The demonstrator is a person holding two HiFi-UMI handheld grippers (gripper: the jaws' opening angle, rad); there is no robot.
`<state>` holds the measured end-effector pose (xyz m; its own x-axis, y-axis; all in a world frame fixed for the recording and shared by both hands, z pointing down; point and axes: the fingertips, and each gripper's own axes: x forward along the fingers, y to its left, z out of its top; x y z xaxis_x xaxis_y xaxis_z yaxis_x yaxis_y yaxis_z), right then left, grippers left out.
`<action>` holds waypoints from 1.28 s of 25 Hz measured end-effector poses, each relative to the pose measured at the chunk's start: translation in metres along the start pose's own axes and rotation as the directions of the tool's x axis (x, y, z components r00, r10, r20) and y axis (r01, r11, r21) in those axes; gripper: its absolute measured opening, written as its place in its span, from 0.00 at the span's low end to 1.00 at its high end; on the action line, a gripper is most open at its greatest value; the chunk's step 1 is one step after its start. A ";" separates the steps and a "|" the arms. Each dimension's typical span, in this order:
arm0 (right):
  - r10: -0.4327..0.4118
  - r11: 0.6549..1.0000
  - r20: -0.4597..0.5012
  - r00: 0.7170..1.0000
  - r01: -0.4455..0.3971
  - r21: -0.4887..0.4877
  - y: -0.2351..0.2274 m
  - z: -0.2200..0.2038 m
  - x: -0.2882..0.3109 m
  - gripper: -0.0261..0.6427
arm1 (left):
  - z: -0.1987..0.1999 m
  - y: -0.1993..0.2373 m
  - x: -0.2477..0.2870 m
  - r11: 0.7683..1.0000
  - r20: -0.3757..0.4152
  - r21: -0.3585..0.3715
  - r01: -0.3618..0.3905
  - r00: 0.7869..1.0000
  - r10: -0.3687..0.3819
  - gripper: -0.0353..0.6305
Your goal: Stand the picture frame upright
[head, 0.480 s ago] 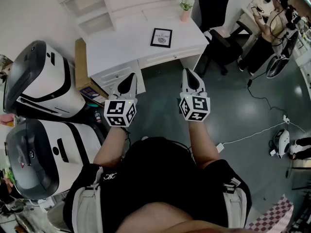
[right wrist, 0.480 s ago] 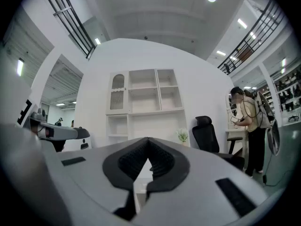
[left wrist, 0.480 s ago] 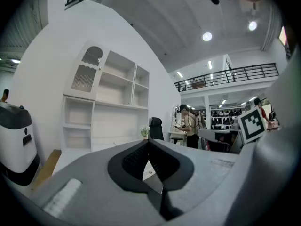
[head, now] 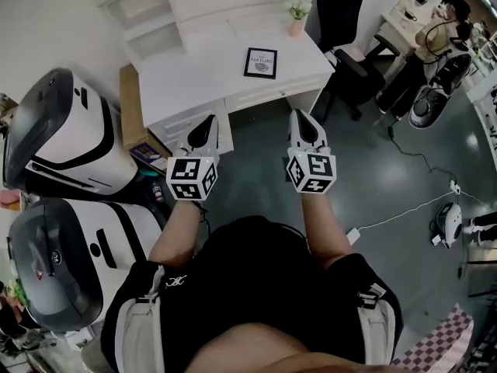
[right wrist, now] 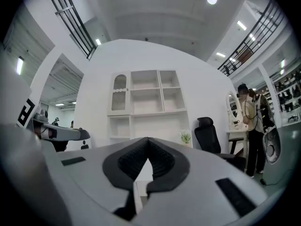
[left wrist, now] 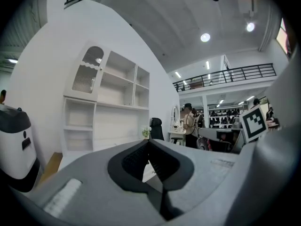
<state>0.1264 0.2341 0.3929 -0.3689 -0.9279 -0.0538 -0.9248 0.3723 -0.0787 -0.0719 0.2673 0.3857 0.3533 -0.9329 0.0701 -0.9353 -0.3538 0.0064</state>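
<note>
Two closed, empty claws: your left claw [head: 206, 123] and right claw [head: 299, 116] hang above the grey floor [head: 256, 165]; the frame [head: 260, 63] lies flat near the white table's [head: 194, 76] right edge, plant [head: 296, 14] behind it.

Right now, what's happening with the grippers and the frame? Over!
Left gripper shut, empty; right gripper shut, empty, both short of desk. Frame flat on desk, untouched. Plant behind it, not in the way.

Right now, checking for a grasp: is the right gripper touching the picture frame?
Apart. Head view: right gripper is short of the desk where picture frame lies.
</note>
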 end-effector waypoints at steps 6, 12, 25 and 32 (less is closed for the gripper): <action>-0.031 0.999 -0.003 1.000 0.031 -0.007 0.023 -0.008 0.006 0.04 | -0.008 0.029 -0.005 1.000 -0.013 -0.004 0.027 1.000 -0.027 0.08; -0.053 0.999 -0.003 0.999 0.053 -0.007 0.036 -0.009 0.011 0.04 | -0.007 0.047 -0.005 0.999 -0.013 0.003 0.047 0.999 -0.047 0.08; -0.013 1.000 -0.017 1.000 0.012 -0.029 0.017 -0.026 0.094 0.04 | -0.016 0.088 0.054 1.000 -0.027 0.014 0.002 1.000 -0.001 0.08; 0.013 1.000 -0.015 1.000 -0.013 -0.005 -0.032 -0.031 0.184 0.04 | -0.019 0.109 0.149 1.000 -0.047 0.014 -0.014 0.999 0.014 0.08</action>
<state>0.0848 0.0508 0.4168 -0.3821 -0.9232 -0.0401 -0.9204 0.3841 -0.0734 -0.1217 0.0915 0.4161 0.3388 -0.9336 0.1168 -0.9397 -0.3420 -0.0083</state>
